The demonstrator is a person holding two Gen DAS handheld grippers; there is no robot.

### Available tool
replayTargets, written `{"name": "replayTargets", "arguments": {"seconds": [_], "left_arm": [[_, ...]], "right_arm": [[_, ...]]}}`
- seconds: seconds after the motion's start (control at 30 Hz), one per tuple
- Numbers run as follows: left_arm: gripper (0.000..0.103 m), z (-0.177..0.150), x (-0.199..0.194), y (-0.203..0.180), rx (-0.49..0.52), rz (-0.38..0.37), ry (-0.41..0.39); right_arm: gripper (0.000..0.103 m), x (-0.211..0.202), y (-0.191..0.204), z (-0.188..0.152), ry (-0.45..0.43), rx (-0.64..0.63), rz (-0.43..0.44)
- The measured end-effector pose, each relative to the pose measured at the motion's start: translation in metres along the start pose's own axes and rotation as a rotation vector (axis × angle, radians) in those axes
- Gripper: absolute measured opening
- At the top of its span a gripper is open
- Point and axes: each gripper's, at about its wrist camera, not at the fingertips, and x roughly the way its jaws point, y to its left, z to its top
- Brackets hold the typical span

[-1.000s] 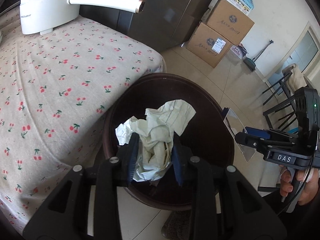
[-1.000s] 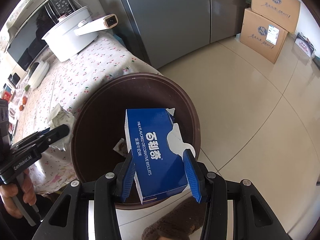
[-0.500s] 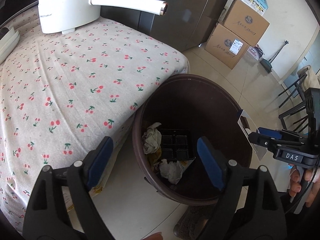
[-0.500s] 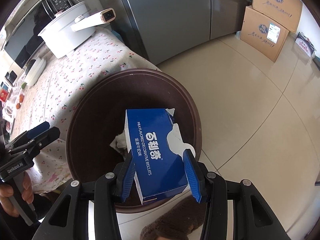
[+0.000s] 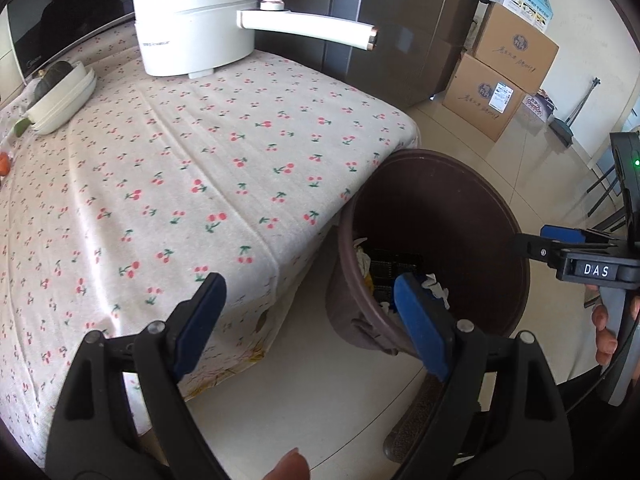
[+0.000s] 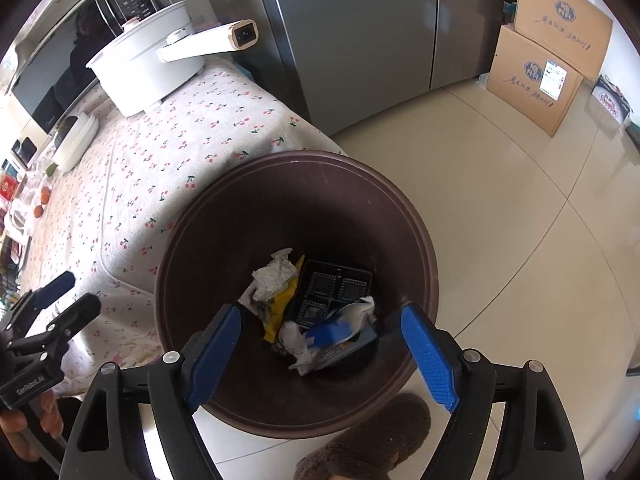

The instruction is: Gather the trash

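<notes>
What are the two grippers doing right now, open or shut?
Left gripper: open, holding nothing, over the table edge beside the bin.
Right gripper: open, holding nothing, above the bin.

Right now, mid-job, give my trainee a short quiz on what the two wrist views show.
1. True or false: the right tool grips the blue biscuit box.
2. Where does the box lie? A) tablecloth B) brown bin C) floor
3. Fill in: the left tool is ____.

Key: 1 false, it is open and empty; 2 B, among crumpled paper and a black tray; 3 open.
</notes>
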Motion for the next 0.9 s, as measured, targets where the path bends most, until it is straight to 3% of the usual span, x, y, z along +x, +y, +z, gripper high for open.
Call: {"name": "replayTargets", "arguments": {"seconds": [0.17, 0.37, 0.63, 0.9], "left_arm": [[0.086, -0.009, -0.019, 0.018, -0.035, 0.064, -0.007], [0.086, -0.018, -0.045, 0.044, -0.097, 0.122, -0.031], [0.087, -0.034, -0.082, 0.075, -0.192, 0.213, -0.103], [0.094, -0.045, -0.110, 0.084, -0.200, 0.311, -0.232]], "right_arm": [[0.087, -0.003, 0.019, 0.001, -0.003, -0.024, -0.027], [0.087, -0.025, 0.048, 0.002, -0.073, -0.068, -0.030], [0.088, -0.068, 0.099, -0.014, -0.245, -0.158, -0.029], [0.088, -0.093, 0.144, -0.028, -0.414, -0.253, -0.023]]}}
